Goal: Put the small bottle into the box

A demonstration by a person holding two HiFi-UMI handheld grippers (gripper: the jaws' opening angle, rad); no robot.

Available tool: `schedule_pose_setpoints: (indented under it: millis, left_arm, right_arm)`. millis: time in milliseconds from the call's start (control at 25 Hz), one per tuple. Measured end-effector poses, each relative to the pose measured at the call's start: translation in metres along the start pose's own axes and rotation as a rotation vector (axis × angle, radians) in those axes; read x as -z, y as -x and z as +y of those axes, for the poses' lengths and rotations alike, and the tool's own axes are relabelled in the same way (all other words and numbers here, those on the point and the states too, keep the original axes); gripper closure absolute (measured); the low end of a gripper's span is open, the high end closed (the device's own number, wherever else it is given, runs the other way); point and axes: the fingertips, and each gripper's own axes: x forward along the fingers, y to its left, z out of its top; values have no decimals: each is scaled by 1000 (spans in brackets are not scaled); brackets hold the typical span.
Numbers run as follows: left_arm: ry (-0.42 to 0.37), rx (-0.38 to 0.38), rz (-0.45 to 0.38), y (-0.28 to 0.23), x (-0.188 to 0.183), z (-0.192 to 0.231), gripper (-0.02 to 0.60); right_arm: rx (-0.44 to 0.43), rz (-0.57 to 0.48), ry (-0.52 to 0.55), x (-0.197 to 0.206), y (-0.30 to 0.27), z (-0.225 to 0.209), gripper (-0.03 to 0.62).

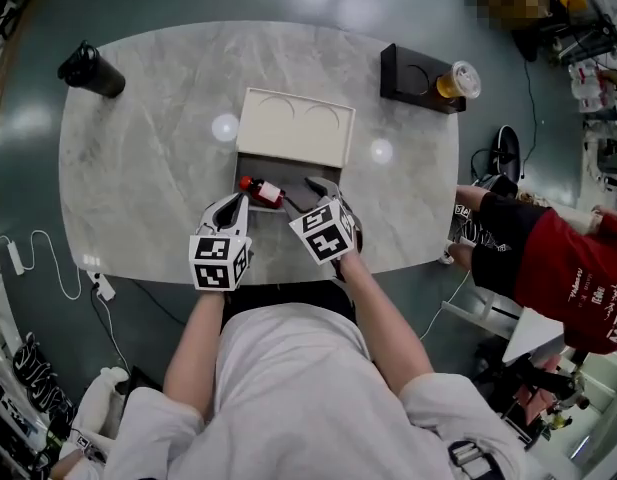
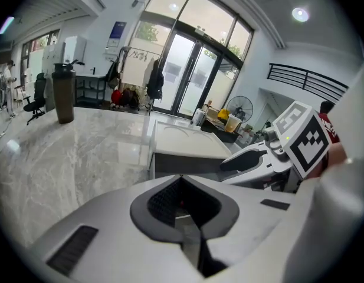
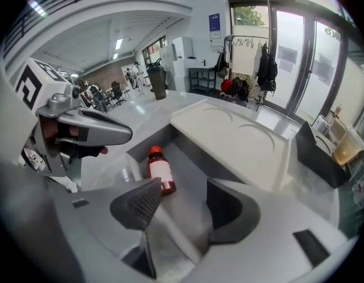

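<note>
My right gripper (image 3: 182,188) stood wide open and empty over the box (image 3: 140,150), and my left gripper (image 2: 181,179) was closed on nothing. The small bottle (image 3: 160,171) lay on its side inside the box. A careless sweep of that near jaw could have knocked it rolling.

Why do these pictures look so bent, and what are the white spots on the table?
Head view: the white spots on the marble table are glare, likely ceiling lights mirrored in it. Left gripper view: a wide-angle lens bows the glass doors, washed out by daylight, and blackens the corners. Right gripper view: same bowing, yet the small bottle is sharp.
</note>
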Motion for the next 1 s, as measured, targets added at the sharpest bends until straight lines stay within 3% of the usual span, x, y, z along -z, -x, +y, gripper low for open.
schedule_pose_setpoints:
  millis: [320, 400, 480, 560, 1000]
  left_arm:
    - [-41, 38, -3, -6, -3, -44, 560]
    - [-52, 47, -3, -6, -3, -56, 560]
    - [-63, 56, -2, -7, -3, -66, 560]
    - [-72, 64, 1, -8, -1, -77, 560]
    - [-115, 71, -31, 2, -6, -123, 560]
  right_arm:
    - [28, -51, -38, 22, 39, -11, 369]
    - [48, -68, -46, 28, 49, -14, 412]
    - [65, -95, -62, 33, 59, -18, 504]
    - [60, -117, -79, 39, 67, -19, 538]
    - [92, -256, -183, 56, 106, -26, 569]
